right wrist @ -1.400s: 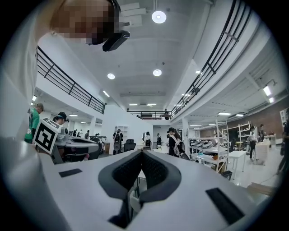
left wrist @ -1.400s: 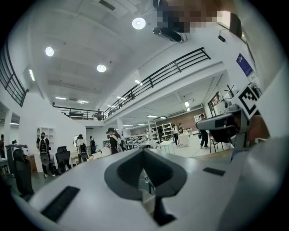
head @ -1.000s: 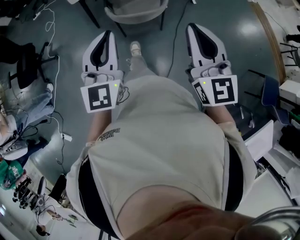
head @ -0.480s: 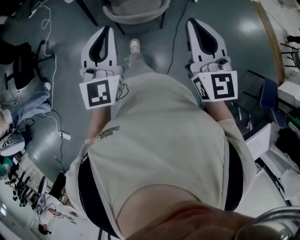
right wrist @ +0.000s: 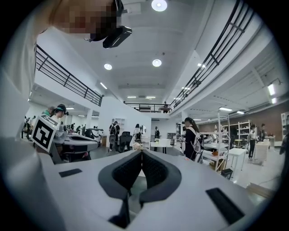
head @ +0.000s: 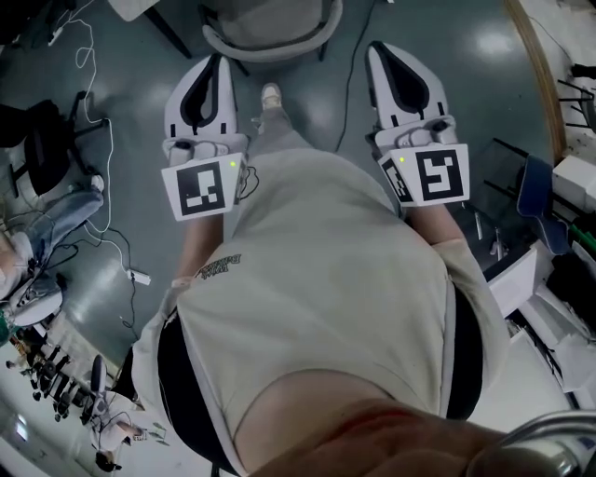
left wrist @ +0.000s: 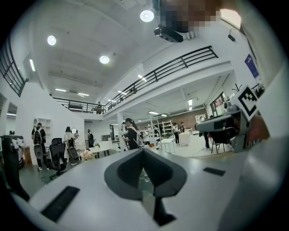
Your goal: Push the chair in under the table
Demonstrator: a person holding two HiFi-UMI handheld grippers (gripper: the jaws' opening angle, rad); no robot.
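Note:
The grey chair (head: pixel 270 26) with dark legs stands at the top edge of the head view, its curved rim facing me. My left gripper (head: pixel 216 61) and right gripper (head: pixel 380 48) are held level in front of my body, side by side, both pointing at the chair and just short of it. Each is shut with nothing between its jaws, as the left gripper view (left wrist: pixel 142 150) and the right gripper view (right wrist: pixel 140 152) show. A white corner (head: pixel 140 7), possibly the table, shows beside the chair at the top left.
My shoe (head: pixel 270 93) steps on the grey floor between the grippers. A black office chair (head: pixel 47 140) and cables (head: pixel 102 238) with a power strip (head: pixel 140 277) lie at the left. A blue chair (head: pixel 537 191) and white desks (head: pixel 521 270) stand at the right.
I have walked forward with both grippers: the chair has come further into the head view and now sits nearer the fingertips. Both grippers stay shut.

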